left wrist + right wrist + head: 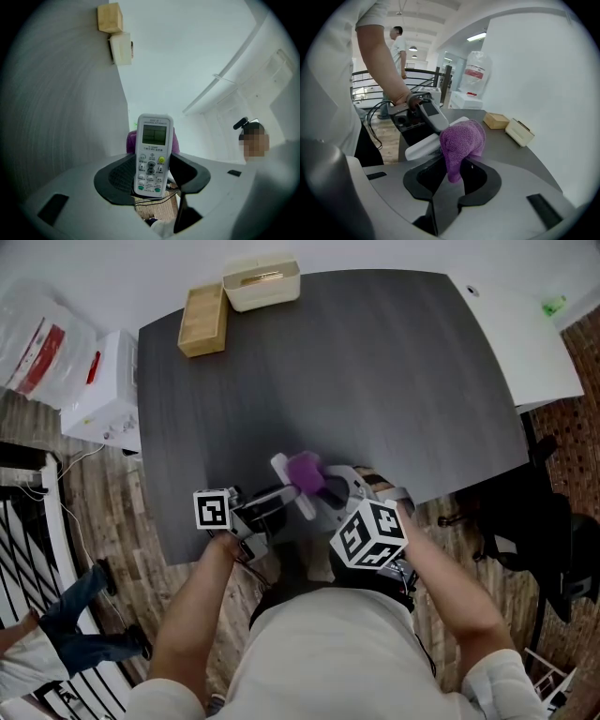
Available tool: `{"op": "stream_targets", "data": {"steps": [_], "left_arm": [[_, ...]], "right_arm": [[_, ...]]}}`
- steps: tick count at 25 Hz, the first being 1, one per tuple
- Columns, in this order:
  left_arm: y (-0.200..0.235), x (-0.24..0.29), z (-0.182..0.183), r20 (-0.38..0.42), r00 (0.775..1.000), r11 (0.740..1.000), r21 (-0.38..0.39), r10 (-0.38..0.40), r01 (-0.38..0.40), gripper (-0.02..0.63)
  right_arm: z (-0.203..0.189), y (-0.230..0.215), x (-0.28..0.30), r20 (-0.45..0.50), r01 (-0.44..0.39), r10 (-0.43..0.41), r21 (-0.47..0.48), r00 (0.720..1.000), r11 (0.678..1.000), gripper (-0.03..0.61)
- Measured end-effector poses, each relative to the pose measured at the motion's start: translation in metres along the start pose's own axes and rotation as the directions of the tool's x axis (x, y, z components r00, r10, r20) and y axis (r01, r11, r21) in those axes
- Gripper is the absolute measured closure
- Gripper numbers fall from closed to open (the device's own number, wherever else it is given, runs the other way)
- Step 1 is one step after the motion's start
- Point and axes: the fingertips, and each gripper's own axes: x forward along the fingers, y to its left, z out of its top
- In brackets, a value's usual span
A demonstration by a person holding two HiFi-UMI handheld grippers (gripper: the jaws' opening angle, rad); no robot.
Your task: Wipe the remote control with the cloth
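1. Left hand-held gripper [151,177]: jaws clamped on the lower end of the remote control [153,150], which is held in the air at the near edge of the counter [375,362]. Only the button end is pinched, so hard rubbing could lever it out.
2. A drop there likely misses the counter and hits the floor [112,512].
3. Right hand-held gripper [452,178] pinches the cloth [461,140] by a tail, wad against the remote's back — may pull free under drag.
4. Jaw pads cover the lower sides — no wipe there without a regrip.

Nothing legible. Remote control [153,154] — header line and button captions too small to read. Red label on plastic bag [476,70] blurred. Marker cube [370,532] — black-white square pattern only (no characters).
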Motion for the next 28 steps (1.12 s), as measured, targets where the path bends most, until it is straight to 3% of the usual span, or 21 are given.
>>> {"op": "stream_targets", "data": {"steps": [10,18,24,28], "left_arm": [[0.002,0.0,0.006,0.1,0.995,0.999,-0.032,-0.029,0.033,0.39],[0.009,-0.008,0.021,0.206,0.978,0.998,-0.053,-0.017,0.028,0.391],[0.022,-0.017,0.03,0.254,0.965,0.997,-0.06,0.06,-0.047,0.393],[0.039,-0.027,0.033,0.26,0.952,0.986,-0.08,0.165,-0.149,0.393]], "right_arm": [[-0.008,0.004,-0.004,0.017,0.01,-0.012,0.094,1.0,0.995,0.482],[-0.013,0.016,-0.005,-0.007,-0.006,0.007,0.053,1.0,0.999,0.482],[-0.021,0.041,-0.005,-0.043,-0.042,0.042,-0.002,0.998,0.999,0.482],[-0.032,0.076,-0.007,-0.072,-0.151,0.149,-0.023,0.986,0.988,0.482]]}}
